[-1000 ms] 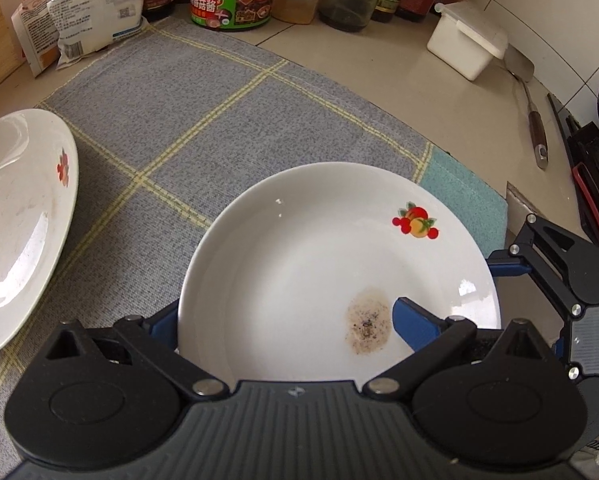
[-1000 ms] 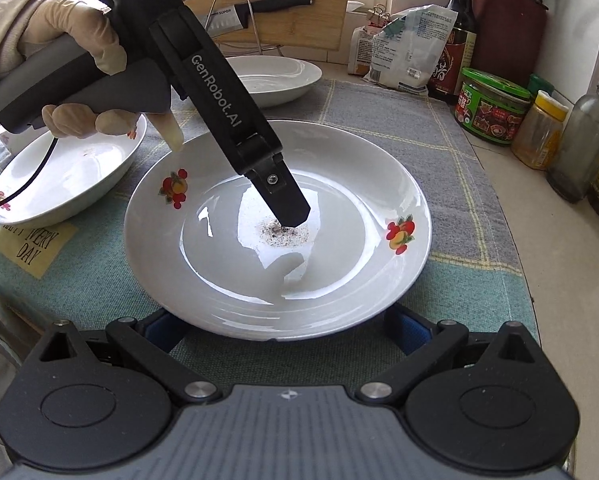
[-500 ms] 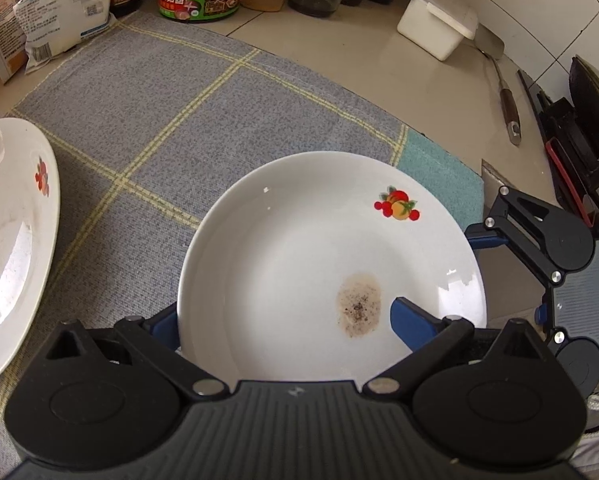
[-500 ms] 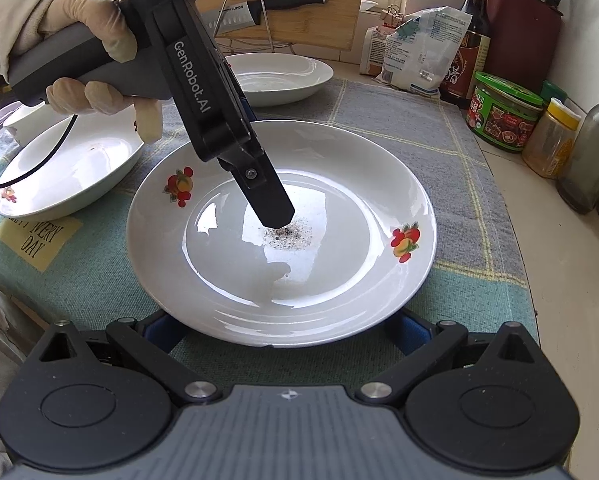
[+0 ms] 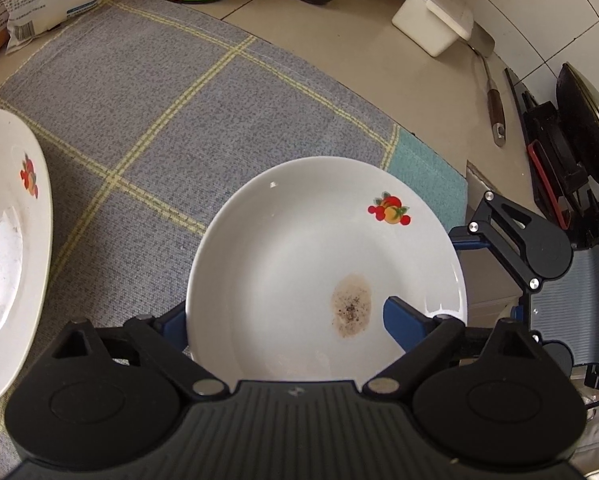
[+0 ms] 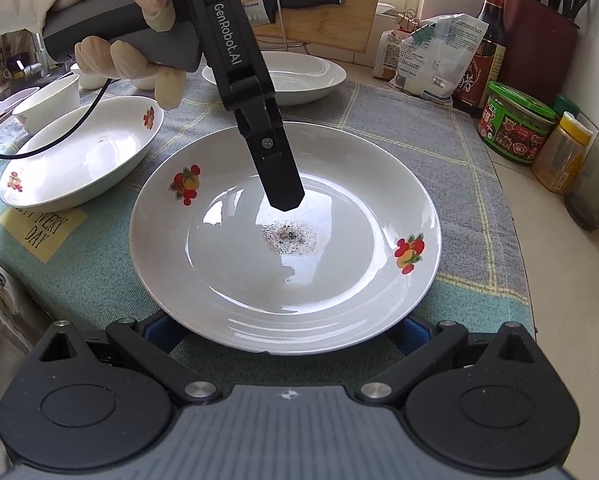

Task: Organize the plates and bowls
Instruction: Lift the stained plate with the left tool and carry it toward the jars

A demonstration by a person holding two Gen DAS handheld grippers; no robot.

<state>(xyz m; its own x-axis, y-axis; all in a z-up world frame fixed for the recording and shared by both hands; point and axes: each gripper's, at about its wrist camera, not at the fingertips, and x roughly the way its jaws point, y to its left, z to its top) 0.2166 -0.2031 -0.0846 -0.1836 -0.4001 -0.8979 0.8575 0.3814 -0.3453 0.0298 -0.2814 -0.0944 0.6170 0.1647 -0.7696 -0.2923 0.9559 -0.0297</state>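
The worktop (image 5: 339, 68) is pale and smooth, covered by a woven grey cloth (image 5: 203, 112) crossed with yellow lines and edged in teal. On that cloth, in the middle, lies the soiled plate (image 6: 339, 280): round, glossy white china with fruit prints on its rim and a gritty brown smear at its centre. It has no long axis, so either side suits a grip.

The left gripper (image 5: 287, 320) straddles the plate's near rim, one finger inside the dish beside the smear, the other outside and below. Its jaws are closing, though the pads seem not yet to press the china; the rim hides the contact. The right gripper (image 6: 283, 328) waits at the opposite rim, jaws wide, the plate's edge just ahead of them and untouched. The left is thus the nearer to taking hold.

Two more dishes sit apart: a deep plate (image 6: 79, 160) toward the sink and another (image 6: 291, 76) by the cutting board.
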